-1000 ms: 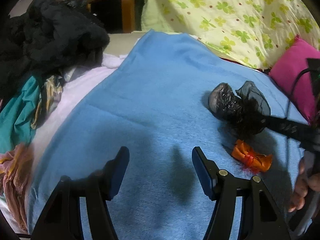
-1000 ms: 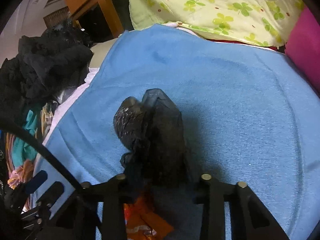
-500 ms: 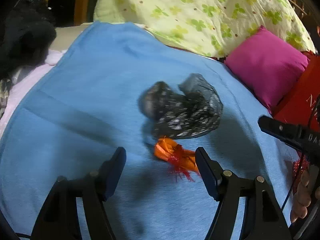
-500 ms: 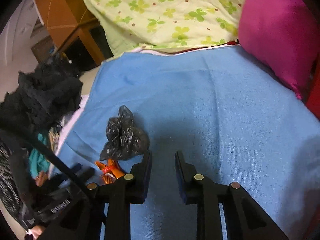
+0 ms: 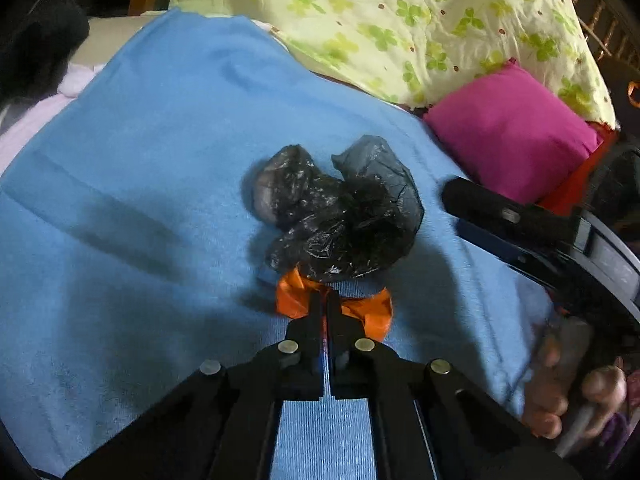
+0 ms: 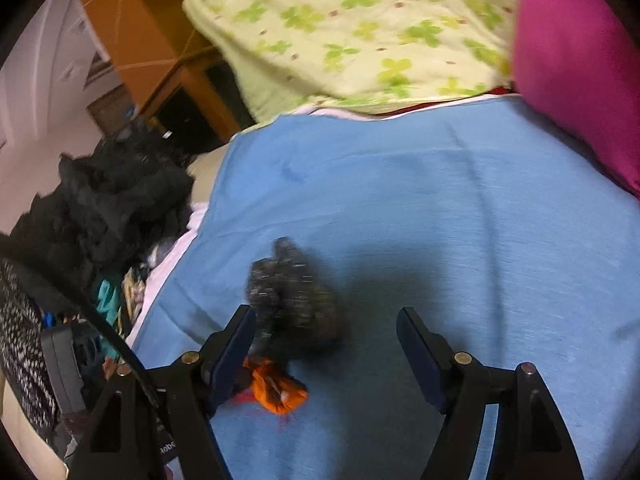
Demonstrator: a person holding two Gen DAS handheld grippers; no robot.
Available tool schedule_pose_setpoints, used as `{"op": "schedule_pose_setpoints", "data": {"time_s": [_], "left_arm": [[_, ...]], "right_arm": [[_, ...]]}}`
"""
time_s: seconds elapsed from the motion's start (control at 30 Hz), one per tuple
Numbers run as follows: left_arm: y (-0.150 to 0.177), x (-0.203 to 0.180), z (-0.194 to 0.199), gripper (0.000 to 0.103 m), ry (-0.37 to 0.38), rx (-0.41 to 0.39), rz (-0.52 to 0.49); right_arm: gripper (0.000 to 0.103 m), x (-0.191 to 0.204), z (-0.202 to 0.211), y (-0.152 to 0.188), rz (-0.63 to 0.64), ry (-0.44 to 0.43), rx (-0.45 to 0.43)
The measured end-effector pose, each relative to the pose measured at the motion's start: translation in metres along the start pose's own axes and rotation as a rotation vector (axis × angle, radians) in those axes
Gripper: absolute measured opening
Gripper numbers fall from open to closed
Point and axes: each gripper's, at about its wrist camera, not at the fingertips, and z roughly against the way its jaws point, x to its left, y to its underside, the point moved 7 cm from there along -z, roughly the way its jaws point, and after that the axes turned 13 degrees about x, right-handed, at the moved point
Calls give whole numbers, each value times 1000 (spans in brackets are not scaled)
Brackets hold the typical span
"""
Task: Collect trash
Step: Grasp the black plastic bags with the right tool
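A crumpled orange wrapper (image 5: 372, 314) lies on the blue blanket (image 5: 160, 168), and my left gripper (image 5: 323, 300) is shut on its middle. Just beyond it sits a black plastic bag (image 5: 340, 216), loose on the blanket. In the right wrist view the same black bag (image 6: 296, 292) lies in front of my right gripper (image 6: 328, 336). Its jaws are opening, and the bag rests near the left finger (image 6: 236, 340) without being pressed. The orange wrapper (image 6: 280, 388) shows beside that finger. From the left wrist view, my right gripper (image 5: 500, 208) reaches in from the right edge, with a person's hand (image 5: 560, 396) behind it.
A clover-print quilt (image 5: 400, 20) and a pink pillow (image 5: 508, 140) border the blanket at the back and right. A heap of dark clothes (image 6: 112, 192) lies off the blanket's left edge, with wooden furniture (image 6: 152, 40) behind it.
My left gripper swung over to the orange wrapper and shut on it. My right gripper let go of the black bag, drew back and its jaws spread.
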Motion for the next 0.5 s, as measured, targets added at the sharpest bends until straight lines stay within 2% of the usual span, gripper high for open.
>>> {"op": "schedule_pose_setpoints", "data": {"time_s": [0.17, 0.3, 0.37, 0.43, 0.5], "left_arm": [[-5, 24, 19, 1, -5, -8, 57], [-11, 49, 31, 1, -72, -48, 110], [-13, 58, 32, 1, -78, -52, 141], [-14, 63, 32, 1, -102, -54, 149], [-15, 55, 29, 1, -98, -51, 113]], "right_arm": [[76, 21, -35, -12, 28, -13, 67], [76, 26, -74, -12, 29, 38, 161], [76, 26, -83, -9, 58, 96, 167], [47, 29, -88, -4, 127, 156, 173], [39, 30, -83, -1, 162, 178, 161]]}}
